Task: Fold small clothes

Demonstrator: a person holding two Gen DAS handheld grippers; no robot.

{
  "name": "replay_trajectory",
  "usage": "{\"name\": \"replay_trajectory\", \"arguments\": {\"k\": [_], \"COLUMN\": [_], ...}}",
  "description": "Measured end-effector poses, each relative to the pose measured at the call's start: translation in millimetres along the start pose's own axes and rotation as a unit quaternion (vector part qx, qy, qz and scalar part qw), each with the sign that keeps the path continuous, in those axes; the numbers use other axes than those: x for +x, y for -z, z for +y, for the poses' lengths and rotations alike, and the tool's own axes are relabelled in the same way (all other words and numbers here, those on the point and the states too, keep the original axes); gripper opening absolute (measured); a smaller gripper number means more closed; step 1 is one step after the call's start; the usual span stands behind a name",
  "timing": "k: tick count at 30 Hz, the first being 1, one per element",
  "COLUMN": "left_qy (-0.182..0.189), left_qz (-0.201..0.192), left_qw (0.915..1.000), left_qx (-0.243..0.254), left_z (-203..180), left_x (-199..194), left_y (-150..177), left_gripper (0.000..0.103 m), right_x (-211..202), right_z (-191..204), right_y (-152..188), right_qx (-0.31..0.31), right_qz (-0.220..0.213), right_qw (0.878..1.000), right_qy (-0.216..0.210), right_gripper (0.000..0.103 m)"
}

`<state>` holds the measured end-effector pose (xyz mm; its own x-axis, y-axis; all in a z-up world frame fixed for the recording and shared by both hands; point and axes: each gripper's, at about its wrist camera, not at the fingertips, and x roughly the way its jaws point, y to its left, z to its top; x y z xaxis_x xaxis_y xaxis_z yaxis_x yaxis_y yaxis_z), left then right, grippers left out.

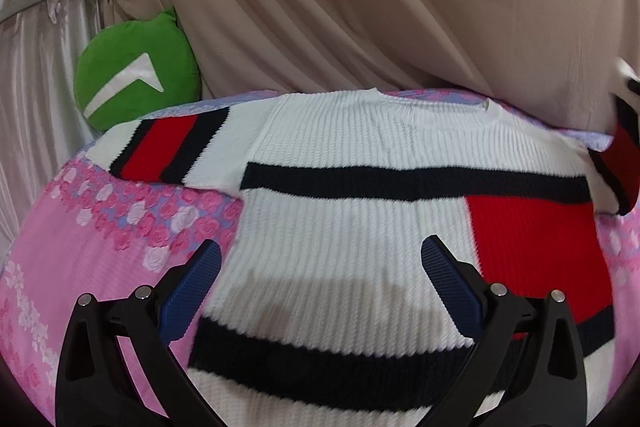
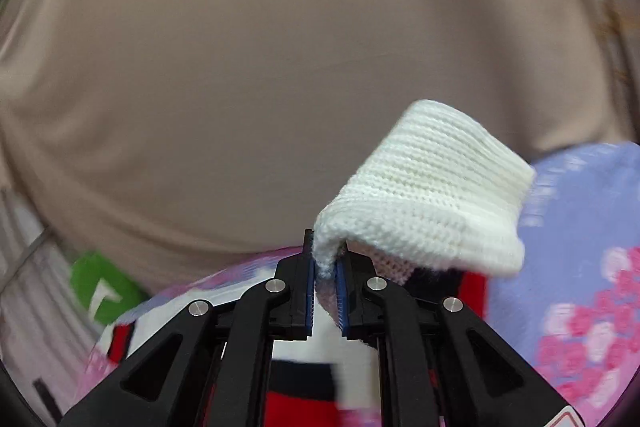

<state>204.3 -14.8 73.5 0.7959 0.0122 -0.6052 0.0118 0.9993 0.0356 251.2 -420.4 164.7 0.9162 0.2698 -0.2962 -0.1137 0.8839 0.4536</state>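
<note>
A small white ribbed knit sweater with navy stripes and red blocks [image 1: 352, 211] lies spread flat, front up, on a pink and lilac bedcover printed with roses [image 1: 120, 227]. Its neckline points away from the left wrist camera, toward a beige draped curtain [image 1: 360, 7]. One sleeve stretches out flat to the left, banded in navy and red; the other sleeve rises off the bedcover at the far right edge of that view.

The right gripper [image 2: 326, 275] is closed tightly on the white ribbed cuff of the sleeve [image 2: 424, 187], with the knit pinched between its blue pads [image 2: 309, 291]. The cuff stands above the jaws and flops to the right, clear of the bedcover.

The left gripper [image 1: 320, 267] is spread wide with nothing in it, poised above the sweater's lower body, near the hem's navy band. Whether its blue pads [image 1: 192, 291] touch the knit, I cannot tell.

A green round cushion with a white arrow mark [image 1: 136, 71] sits at the far left edge of the bed, against the curtain, beside a pale satin drape [image 1: 36, 75].
</note>
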Motion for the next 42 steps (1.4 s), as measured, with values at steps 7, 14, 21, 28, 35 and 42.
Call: {"name": "replay_trajectory", "arguments": {"k": [7,14,21,28,35,42], "left_qy": [0.044,0.065,0.090,0.091,0.011,0.071], "left_qz": [0.030,0.103,0.123,0.118,0.054,0.094], "left_qw": [0.9978,0.9882,0.9730,0.9761,0.9879,0.9818], "left_qx": [-0.038,-0.093,-0.173,-0.159,-0.145,-0.149], "left_z": [-6.1,11.7,29.1,20.3,41.9,47.1], "left_x": [33.2,96.5,131.1,133.3,115.9,119.1], "left_y": [-23.0,-28.2,-33.4,-51.1,-65.8,-39.2], "left_gripper": [0.098,0.098,0.097,0.012,0.005,0.047], "right_x": [100.6,24.5,5.8,29.9,13.0,1.6], "right_z": [125.8,11.2,-51.7,-20.7,-39.8,-47.3], "right_y": [91.4,86.2,96.3,96.2,99.6,111.7], "right_qx": [-0.115,-0.017,0.039,-0.007,0.006,-0.008], "right_qz": [0.129,0.080,0.123,0.133,0.129,0.138], "right_qw": [0.978,0.997,0.989,0.987,0.982,0.979], "right_qy": [-0.112,0.008,0.075,0.088,0.141,0.153], "right_gripper": [0.028,0.053,0.062,0.022,0.021,0.028]}}
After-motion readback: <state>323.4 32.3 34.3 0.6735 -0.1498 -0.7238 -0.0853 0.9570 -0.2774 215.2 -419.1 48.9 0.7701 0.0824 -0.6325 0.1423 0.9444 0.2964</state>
